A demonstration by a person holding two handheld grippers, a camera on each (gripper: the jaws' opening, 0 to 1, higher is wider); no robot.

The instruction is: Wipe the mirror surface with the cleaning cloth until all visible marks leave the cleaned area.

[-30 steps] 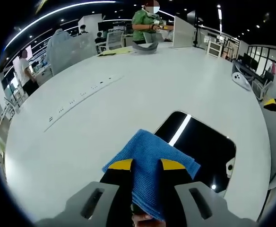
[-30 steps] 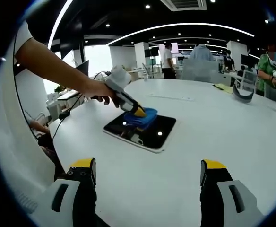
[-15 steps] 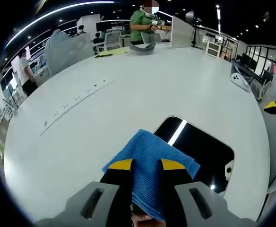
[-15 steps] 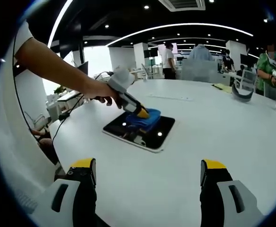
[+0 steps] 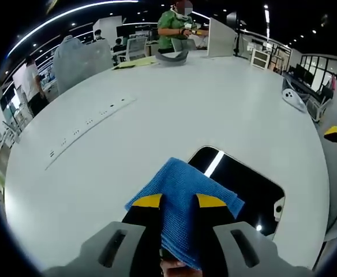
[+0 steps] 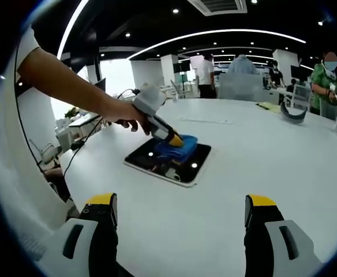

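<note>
Left gripper view puts the mirror [image 5: 243, 184] at lower right of the frame, flat on the white table [image 5: 174, 104], with the blue cleaning cloth [image 5: 183, 199] lying over its near left corner. We see the left gripper [image 5: 177, 202] clamped on that cloth, its yellow-tipped jaws closed on the folds. In the right gripper view the same mirror [image 6: 183, 167] sits left of centre, the cloth [image 6: 177, 149] on its far part under the left gripper [image 6: 171, 138], held by a hand [image 6: 122, 112]. Our right gripper [image 6: 180, 210] hangs at the bottom of that frame, jaws spread wide and holding nothing, well apart from the mirror. We judge the main risk is the unpinned mirror sliding on the smooth table under the wiping push. Also, the bunched cloth may skip the mirror's uncovered part, leaving marks.
</note>
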